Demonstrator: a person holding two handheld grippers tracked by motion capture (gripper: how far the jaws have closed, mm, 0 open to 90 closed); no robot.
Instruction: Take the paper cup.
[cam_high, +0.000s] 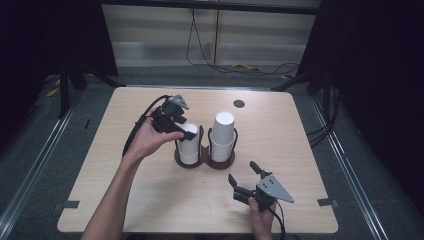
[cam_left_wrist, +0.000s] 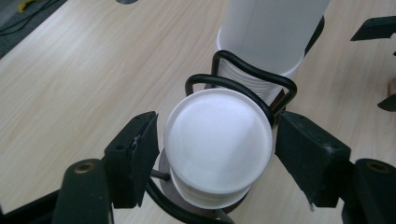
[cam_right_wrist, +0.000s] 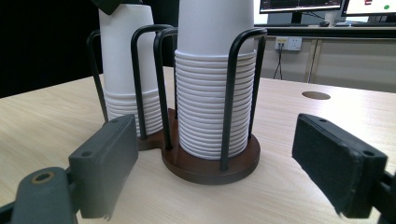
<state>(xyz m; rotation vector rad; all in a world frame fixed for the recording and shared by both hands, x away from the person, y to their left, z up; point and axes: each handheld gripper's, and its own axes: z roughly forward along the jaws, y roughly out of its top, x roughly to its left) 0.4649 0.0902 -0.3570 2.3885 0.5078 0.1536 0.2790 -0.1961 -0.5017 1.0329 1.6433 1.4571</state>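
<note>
A dark cup holder (cam_high: 205, 161) with wire loops stands mid-counter (cam_high: 125, 200), with a stack of white cups in each ring. The left hand-held gripper (cam_left_wrist: 215, 149) sits around the left stack (cam_high: 189, 142), nearly touching. The right hand-held gripper (cam_high: 245, 176) is spread wide, holding nothing.

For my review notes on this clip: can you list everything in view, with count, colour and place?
Cup stacks: two, white; left stack, taller right stack, both upside down in the holder.
Cup holder: one, black wire loops on a dark brown double base, table centre.
Table: one, light wood.
Table hole: one, dark, far side.
Floor cables: black and yellow, beyond the table.
Left gripper: black, jaws either side of the left stack's top cup, small gaps visible.
Right gripper: black, open, near the table's front edge.
</note>
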